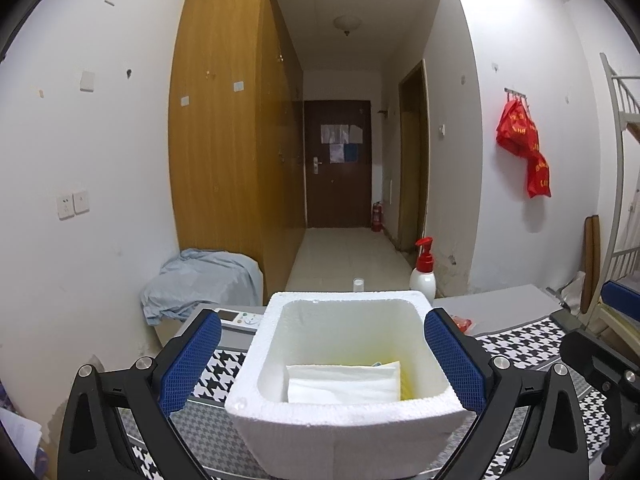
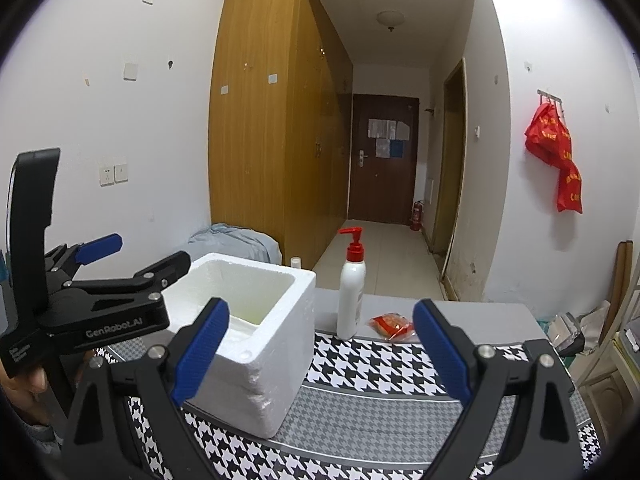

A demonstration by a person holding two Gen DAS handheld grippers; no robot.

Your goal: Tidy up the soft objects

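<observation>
Foam box (image 1: 344,364) (folded white cloth (image 1: 344,384) inside) sits between the wide-open left hand-held gripper (image 1: 322,364); a careless sweep could tip it.

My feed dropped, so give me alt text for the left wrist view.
The open left hand-held gripper straddles a white foam box on a houndstooth cloth, pads clear of its walls. Folded white cloth lies inside; behind stand a pump bottle and a wardrobe.

White pump bottle (image 2: 352,300) w/ red top stands upright on the houndstooth-clothed counter (image 2: 380,364), a red snack packet (image 2: 392,326) just beside it. Wooden wardrobe (image 1: 224,140) on left wall, dark door (image 1: 338,164) at corridor end w/ fire extinguisher (image 1: 377,216) nearby; red bags (image 1: 524,148) hang from wall hooks.
</observation>
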